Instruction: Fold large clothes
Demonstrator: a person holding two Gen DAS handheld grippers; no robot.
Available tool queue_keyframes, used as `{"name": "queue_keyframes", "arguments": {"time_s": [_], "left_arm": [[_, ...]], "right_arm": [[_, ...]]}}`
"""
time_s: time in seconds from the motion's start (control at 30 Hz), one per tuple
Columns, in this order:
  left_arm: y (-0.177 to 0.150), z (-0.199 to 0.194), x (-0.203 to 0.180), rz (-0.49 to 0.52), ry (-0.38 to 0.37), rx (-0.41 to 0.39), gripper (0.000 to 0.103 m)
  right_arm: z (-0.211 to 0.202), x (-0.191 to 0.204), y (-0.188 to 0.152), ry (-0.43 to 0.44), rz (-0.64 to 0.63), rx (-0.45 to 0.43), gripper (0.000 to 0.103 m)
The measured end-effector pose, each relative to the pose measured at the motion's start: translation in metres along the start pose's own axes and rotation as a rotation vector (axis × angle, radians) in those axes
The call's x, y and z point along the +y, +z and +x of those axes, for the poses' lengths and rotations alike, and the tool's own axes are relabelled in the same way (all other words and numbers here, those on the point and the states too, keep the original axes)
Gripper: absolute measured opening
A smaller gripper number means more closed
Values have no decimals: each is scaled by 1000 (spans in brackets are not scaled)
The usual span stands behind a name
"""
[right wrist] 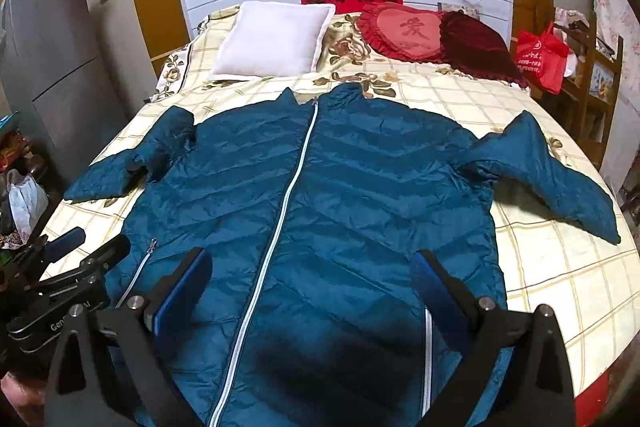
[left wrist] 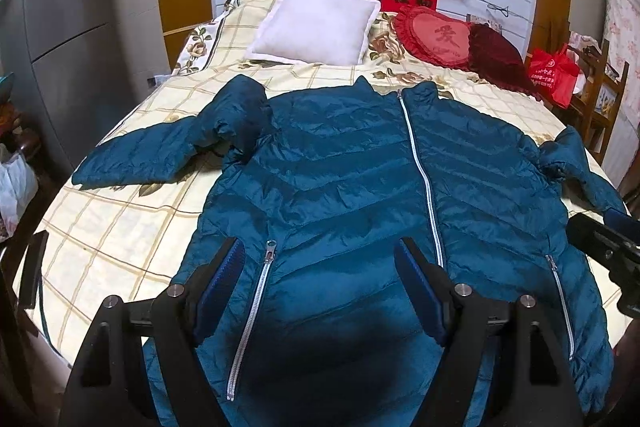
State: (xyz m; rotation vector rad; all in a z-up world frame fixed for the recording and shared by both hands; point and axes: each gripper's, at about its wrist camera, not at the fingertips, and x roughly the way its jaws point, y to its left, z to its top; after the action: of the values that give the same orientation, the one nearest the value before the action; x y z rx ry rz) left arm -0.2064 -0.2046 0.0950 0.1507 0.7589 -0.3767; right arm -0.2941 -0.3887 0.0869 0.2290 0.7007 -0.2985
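Observation:
A teal quilted puffer jacket (left wrist: 340,163) (right wrist: 320,187) lies front up on the bed, zipped with a silver zipper, collar toward the pillows. Its left sleeve (left wrist: 160,151) is bent and bunched at the shoulder; its right sleeve (right wrist: 556,171) reaches out to the right. My left gripper (left wrist: 320,259) hovers open above the jacket's lower left part, near the pocket zipper (left wrist: 256,299). Over the lower middle of the jacket my right gripper (right wrist: 312,267) stands open, with nothing between its blue pads. Each gripper shows at the edge of the other's view.
The bed (left wrist: 120,227) has a cream checked floral sheet. At its head lie a white pillow (left wrist: 316,23) and red heart cushions (left wrist: 444,39). A grey fridge (left wrist: 64,27) stands left, a wooden chair with a red bag (left wrist: 556,71) right, bags on the floor (right wrist: 24,203) left.

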Motion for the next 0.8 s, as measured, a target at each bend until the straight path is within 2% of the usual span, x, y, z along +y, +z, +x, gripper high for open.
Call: {"name": "queue_keyframes", "arguments": {"time_s": [0.23, 0.8], "left_arm": [[-4, 3, -1, -8, -11, 14, 54], [-7, -7, 2, -33, -6, -11, 54]], "right_arm": [[-2, 1, -3, -32, 13, 55, 101], [-1, 7, -15, -59, -12, 21, 101]]}}
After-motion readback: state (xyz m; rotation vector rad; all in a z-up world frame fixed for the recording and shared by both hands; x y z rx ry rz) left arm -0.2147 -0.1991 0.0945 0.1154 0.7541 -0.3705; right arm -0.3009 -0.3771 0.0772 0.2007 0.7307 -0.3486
